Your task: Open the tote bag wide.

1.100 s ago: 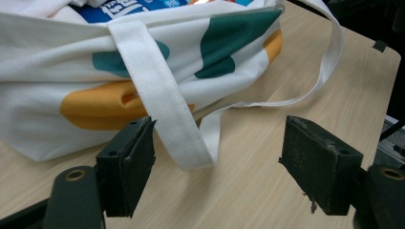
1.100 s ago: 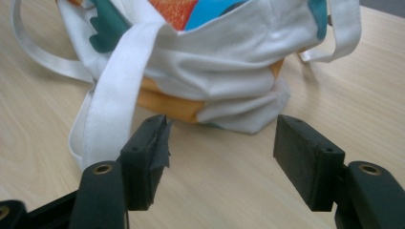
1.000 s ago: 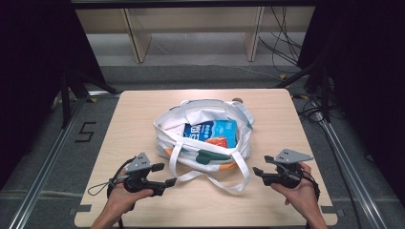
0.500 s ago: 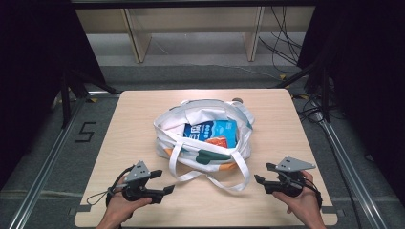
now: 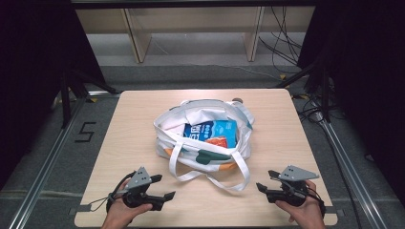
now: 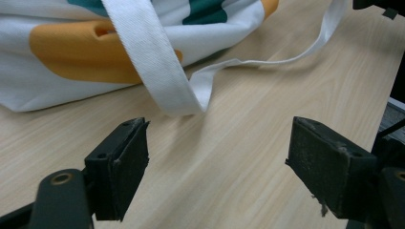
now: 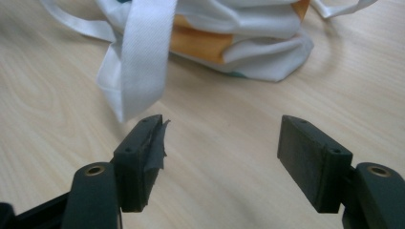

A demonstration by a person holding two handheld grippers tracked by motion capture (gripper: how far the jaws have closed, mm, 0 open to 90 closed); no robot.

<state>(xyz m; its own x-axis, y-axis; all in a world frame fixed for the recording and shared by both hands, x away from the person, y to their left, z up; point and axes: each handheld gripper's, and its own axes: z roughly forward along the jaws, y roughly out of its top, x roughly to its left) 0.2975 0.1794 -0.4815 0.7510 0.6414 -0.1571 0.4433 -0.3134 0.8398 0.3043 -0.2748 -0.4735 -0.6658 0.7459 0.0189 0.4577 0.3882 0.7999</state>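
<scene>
A white tote bag (image 5: pixel 200 119) with orange and green patches sits open in the middle of the wooden table (image 5: pixel 133 124). Inside it lie a blue packet (image 5: pixel 210 130) and an orange one (image 5: pixel 218 141). Its white straps (image 5: pixel 239 167) hang loose toward the near edge. My left gripper (image 5: pixel 167 195) is near the front left, open, its jaws just having been opening with nothing between them. In the left gripper view a strap (image 6: pixel 153 62) lies ahead of the gripper (image 6: pixel 217 167). My right gripper (image 5: pixel 260 187) is open at the front right, short of the strap (image 7: pixel 143 62) and bag (image 7: pixel 239 28).
Wooden shelf legs (image 5: pixel 136 38) stand beyond the table's far edge. Cables (image 5: pixel 286 43) run on the floor at the back right. Metal rails (image 5: pixel 43 162) flank the table, with a "5" mark (image 5: pixel 83 132) on the floor at left.
Both hands have drawn back toward the near edge of the table and sunk a little, away from the bag. The bag has not moved.
</scene>
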